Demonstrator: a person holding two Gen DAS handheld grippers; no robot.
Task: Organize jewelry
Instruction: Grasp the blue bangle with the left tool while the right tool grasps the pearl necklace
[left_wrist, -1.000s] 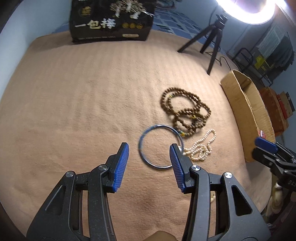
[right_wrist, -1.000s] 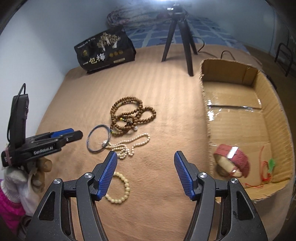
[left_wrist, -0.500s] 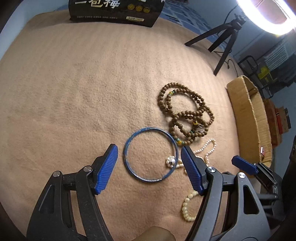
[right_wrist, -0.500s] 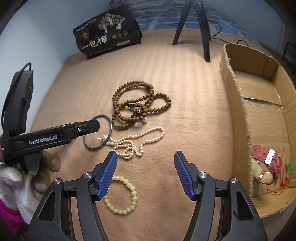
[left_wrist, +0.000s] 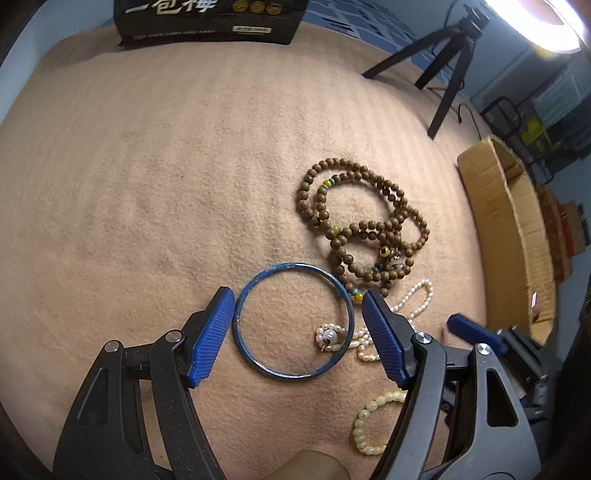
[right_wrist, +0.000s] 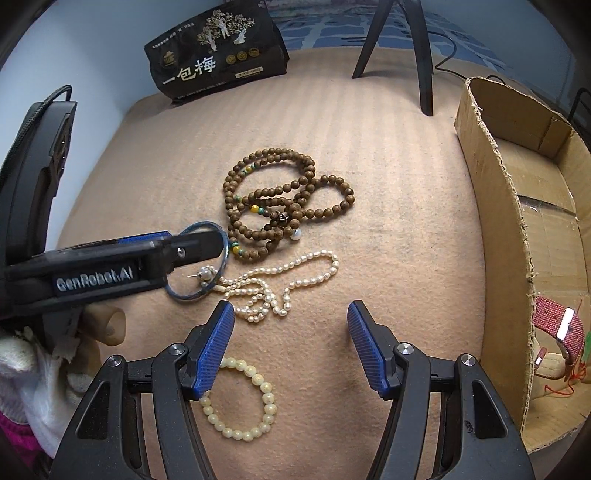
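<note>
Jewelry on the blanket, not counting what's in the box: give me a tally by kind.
Blue bangle: 1
Brown wooden bead strand, looped in a pile; cannot tell if it is more than one: 1
White pearl necklace: 1
Cream bead bracelet: 1
Pearl earring, inside the bangle: 1
Total: 5

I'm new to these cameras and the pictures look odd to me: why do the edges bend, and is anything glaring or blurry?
Left wrist view: a fisheye lens bulges the tan blanket; the ring light burns out to white at top right. Right wrist view: same bulge, dark corners, and the left gripper looks smeared, its lettering soft, while the brown bead strand stays sharp.
</note>
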